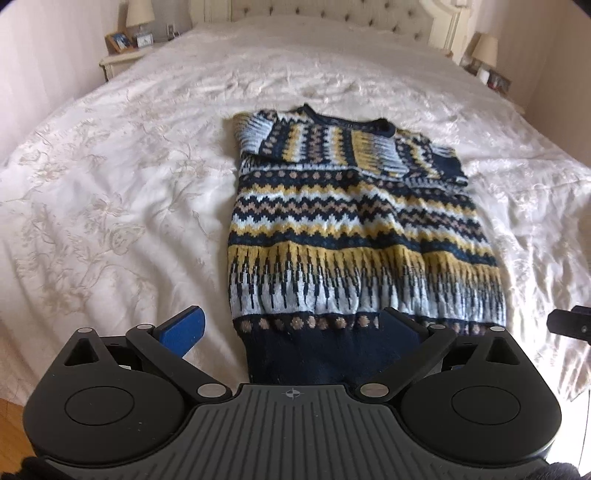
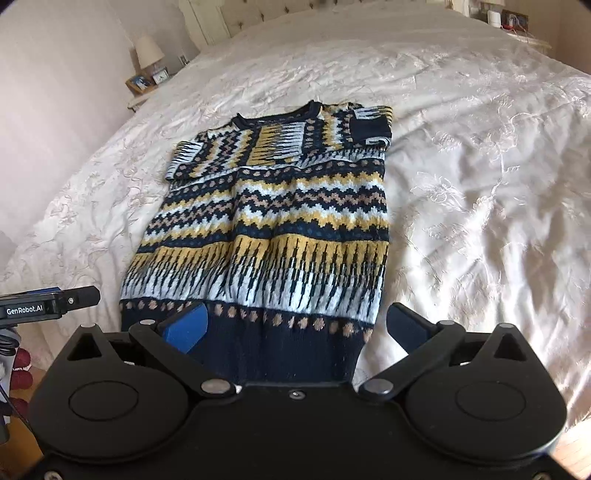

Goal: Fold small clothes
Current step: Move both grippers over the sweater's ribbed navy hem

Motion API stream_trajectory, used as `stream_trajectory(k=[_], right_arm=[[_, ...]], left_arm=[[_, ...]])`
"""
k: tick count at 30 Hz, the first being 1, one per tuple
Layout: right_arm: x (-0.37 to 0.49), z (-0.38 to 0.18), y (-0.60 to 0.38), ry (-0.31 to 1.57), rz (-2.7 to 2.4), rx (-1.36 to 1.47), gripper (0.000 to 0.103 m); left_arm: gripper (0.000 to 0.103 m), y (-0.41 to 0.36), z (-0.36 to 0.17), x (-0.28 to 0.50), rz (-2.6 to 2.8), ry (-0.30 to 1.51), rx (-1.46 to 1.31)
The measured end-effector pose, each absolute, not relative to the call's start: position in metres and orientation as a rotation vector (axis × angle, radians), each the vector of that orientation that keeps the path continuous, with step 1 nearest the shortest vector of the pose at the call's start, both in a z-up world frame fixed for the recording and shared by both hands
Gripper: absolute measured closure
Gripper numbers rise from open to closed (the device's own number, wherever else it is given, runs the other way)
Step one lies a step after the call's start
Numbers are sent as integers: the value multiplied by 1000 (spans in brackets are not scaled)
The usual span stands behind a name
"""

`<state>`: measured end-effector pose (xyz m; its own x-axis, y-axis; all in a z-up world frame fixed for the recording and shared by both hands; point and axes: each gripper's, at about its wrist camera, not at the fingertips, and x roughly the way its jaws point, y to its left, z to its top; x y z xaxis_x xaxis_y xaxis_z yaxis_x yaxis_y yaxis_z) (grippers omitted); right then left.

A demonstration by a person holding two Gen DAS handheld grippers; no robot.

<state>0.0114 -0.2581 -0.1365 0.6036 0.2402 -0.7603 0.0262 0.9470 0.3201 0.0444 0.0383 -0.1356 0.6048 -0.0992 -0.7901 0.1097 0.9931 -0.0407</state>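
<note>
- A patterned knit sweater (image 1: 354, 221) lies flat on a bed (image 1: 110, 184) covered with a pale embroidered bedspread; its navy hem band reaches the near edge of the bed and its neckline points toward the tufted headboard (image 1: 332, 14).
- The sweater's long axis runs from the near edge toward the headboard, roughly square to that edge.
- Both sleeves are folded inward across the chest, so the outline is a tall, narrow rectangle; a dark cuff (image 2: 371, 129) lies near the sweater's upper right corner.
- Wide stretches of bare bedspread lie on both sides of the sweater and beyond its neckline, up to the headboard.
- A nightstand with a lamp (image 1: 139, 14), a small clock and a picture frame stands by the far left corner of the bed; another lamp (image 1: 485, 50) stands by the far right corner.
- The left gripper (image 1: 295, 332) hovers at the near edge with its jaws spread wide, holding nothing; its blue pads (image 1: 184, 332) straddle the hem's left corner.
- The right gripper (image 2: 299, 328) also stands wide apart and empty at the near edge, straddling the hem's right corner.
- Each gripper's tip shows at the side of the other's view, so the two are side by side.
- Whether any pad touches the hem cannot be told.
</note>
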Motion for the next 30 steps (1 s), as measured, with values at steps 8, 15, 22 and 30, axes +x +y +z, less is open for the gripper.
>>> stream_trajectory(k=[8,15,22,30], right_arm=[[-15,-126,-255,862,148,310,0],[-34,-130,-259,849,116,348,0],[-43,-143,-263,862,98,393,0],[-34,-162,-260,902,109,401,0]], left_arm=[[1,36,-130,16,-117,883,16],[1,35,-133,4,-133,891,57],[1,32,-140,-3,-138,889,80],[1,30,-163,0,-147,906,119]])
